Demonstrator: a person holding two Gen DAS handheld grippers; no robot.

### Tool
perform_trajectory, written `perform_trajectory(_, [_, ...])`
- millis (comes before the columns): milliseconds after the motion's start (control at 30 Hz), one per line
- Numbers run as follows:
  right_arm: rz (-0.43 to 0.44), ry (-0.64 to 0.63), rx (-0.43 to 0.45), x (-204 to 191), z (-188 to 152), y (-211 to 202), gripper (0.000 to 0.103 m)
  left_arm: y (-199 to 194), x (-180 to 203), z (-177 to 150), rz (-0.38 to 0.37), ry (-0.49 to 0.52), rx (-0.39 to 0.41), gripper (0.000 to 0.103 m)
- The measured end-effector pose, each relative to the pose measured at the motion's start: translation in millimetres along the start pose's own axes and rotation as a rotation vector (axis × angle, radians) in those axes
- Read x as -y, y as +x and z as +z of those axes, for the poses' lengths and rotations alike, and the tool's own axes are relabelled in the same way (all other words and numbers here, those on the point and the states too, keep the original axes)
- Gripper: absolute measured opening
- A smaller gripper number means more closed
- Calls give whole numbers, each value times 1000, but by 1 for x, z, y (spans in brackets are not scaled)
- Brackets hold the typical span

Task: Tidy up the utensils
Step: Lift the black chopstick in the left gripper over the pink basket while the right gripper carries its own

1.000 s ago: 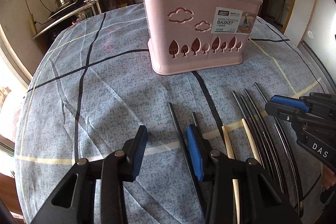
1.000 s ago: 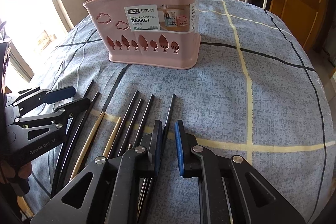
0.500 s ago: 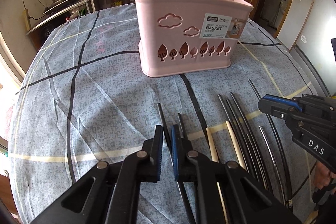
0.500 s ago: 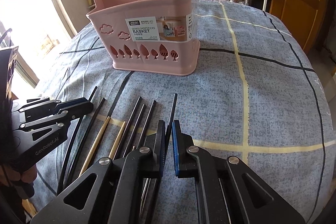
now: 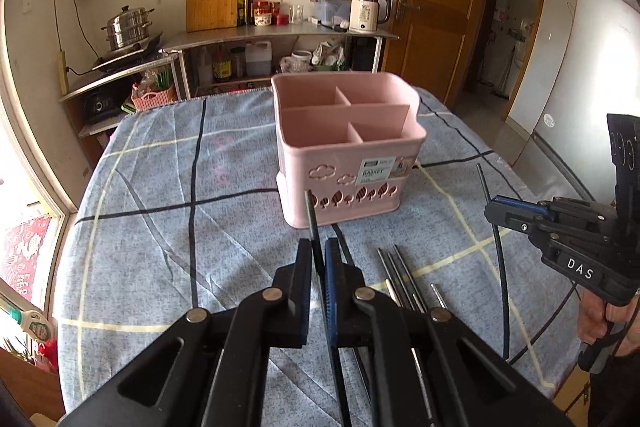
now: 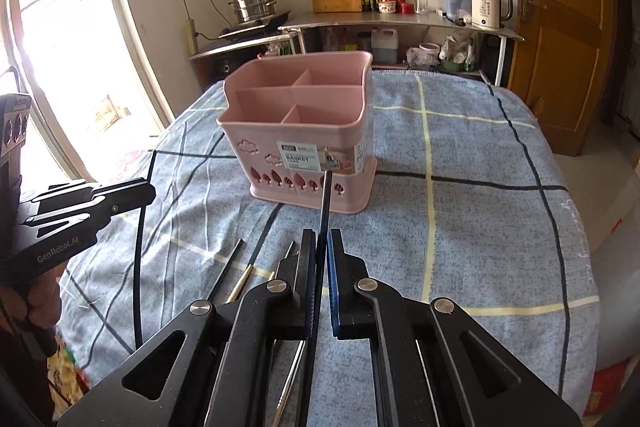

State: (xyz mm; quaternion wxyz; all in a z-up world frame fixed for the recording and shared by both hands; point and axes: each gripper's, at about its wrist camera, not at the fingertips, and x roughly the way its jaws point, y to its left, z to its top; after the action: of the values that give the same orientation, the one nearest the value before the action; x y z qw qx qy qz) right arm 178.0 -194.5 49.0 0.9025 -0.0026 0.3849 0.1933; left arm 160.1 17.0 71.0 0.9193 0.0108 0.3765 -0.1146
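My left gripper (image 5: 318, 261) and right gripper (image 6: 322, 247) each pinch one slim black chopstick (image 5: 311, 217), (image 6: 325, 201), raised above the blue checked tablecloth (image 5: 160, 227). Beyond stands the pink four-compartment chopstick basket (image 5: 344, 163); remaining chopsticks (image 5: 400, 273) lie near right.

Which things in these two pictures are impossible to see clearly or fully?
- Bottoms of the pink basket compartments: hidden by its walls in both views.
- Small print on the basket label: too small to read.
- Chopsticks on the table: their near ends lie under the left gripper, so no count is possible.
- Rear end of the black chopstick in the right gripper: hidden behind its fingers.
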Motion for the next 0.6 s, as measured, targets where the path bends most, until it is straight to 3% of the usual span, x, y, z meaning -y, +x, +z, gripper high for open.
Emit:
perform_trajectory(300, [-4, -22, 131, -5, 19, -50, 5, -42, -7, 17, -4, -12, 99, 5])
perform_trajectory(600, [-16, -40, 191, -8, 31, -74, 5, -59, -11, 31, -17, -13, 144, 5])
